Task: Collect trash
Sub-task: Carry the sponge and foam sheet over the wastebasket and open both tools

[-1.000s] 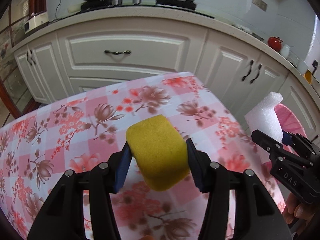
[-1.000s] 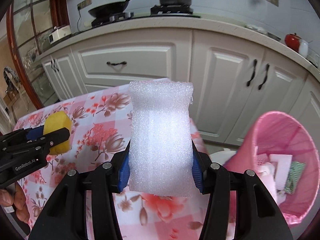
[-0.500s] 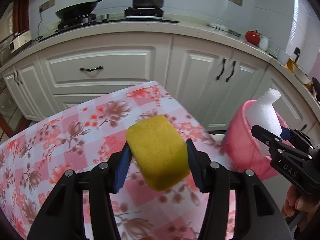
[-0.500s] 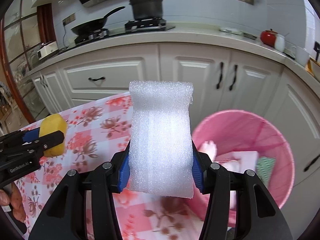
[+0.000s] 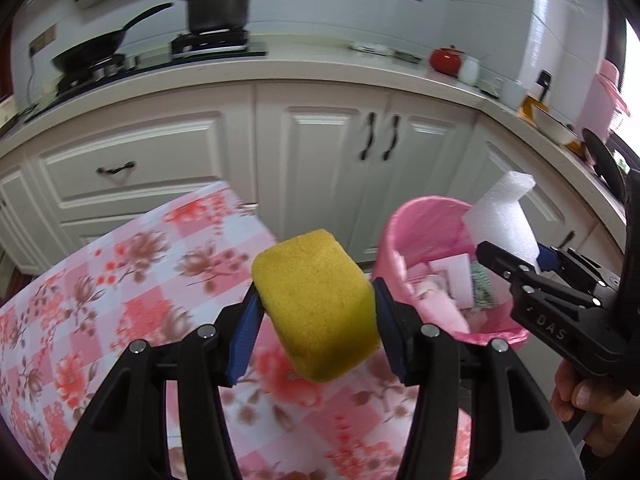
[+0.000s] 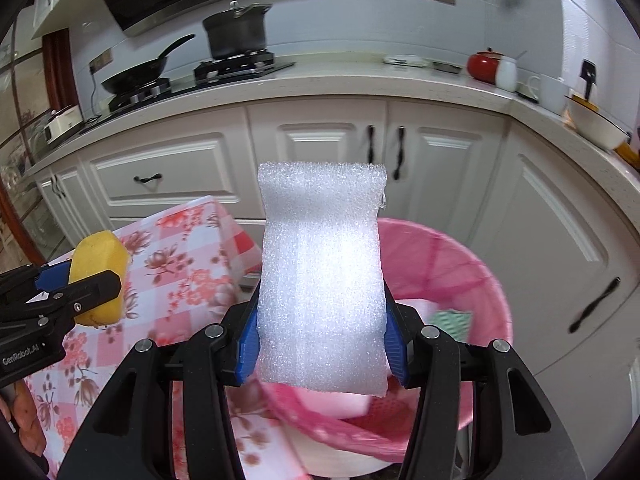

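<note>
**Both grippers loaded beside the pink bin**

Here the left gripper [image 5: 316,312] has its blue pads clamped on a yellow rectangular sponge block [image 5: 316,304], held above the near right part of the pink floral checked tablecloth [image 5: 120,300]. To its right the right gripper [image 6: 322,328] squeezes a white foam packing sheet [image 6: 322,276], which stands upright between the pads over the round pink plastic wastebasket [image 6: 472,280]. The basket sits just right of the table's edge and holds pale paper scraps and a green patterned piece [image 5: 482,288]. Beyond, white cabinet doors [image 5: 320,152] run under a counter with a black pot [image 5: 218,4] and a black frying pan [image 5: 92,50].
</note>
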Demonstrator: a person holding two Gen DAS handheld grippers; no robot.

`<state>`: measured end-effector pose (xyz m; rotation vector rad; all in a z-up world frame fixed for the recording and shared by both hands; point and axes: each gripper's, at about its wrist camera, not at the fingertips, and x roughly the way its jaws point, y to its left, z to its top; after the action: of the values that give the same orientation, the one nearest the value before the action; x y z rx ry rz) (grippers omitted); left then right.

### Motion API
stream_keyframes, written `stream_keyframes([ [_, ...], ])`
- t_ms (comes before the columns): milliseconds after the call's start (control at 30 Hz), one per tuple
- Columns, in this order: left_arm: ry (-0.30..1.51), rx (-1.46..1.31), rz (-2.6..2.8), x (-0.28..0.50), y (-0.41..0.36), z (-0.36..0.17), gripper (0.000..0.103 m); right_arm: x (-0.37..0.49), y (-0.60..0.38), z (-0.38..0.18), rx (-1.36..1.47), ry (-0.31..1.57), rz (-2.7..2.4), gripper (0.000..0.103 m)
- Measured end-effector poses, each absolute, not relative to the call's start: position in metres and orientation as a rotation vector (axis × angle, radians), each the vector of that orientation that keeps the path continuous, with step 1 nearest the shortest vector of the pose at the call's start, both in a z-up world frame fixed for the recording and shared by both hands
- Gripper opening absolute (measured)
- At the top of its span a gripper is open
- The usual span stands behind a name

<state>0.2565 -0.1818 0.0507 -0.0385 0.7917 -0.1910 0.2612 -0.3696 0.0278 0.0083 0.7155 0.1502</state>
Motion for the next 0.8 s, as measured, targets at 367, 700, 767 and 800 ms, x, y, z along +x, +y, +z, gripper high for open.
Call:
stream_keyframes([
  [367, 0.799, -0.006, -0.300, 0.276, -0.246, 0.054, 0.053, 0.270, -0.425, 0.025, 0.049, 0.720, 0.076, 0.050],
  [700, 0.814, -0.040, -0.388, 0.299, -0.283, 0.052, 0.058, 0.283, -0.463, 0.024, 0.065, 0.724, 0.016, 0.060],
  [767, 0.818, -0.053, -0.399, 0.304, -0.287, 0.052, 0.065, 0.284, -0.468, 0.025, 0.067, 0.722, 0.012, 0.064],
  [800, 0.821, -0.058, -0.399, 0.306, -0.289, 0.051, 0.066, 0.283, -0.470, 0.026, 0.069, 0.720, 0.010, 0.065],
])
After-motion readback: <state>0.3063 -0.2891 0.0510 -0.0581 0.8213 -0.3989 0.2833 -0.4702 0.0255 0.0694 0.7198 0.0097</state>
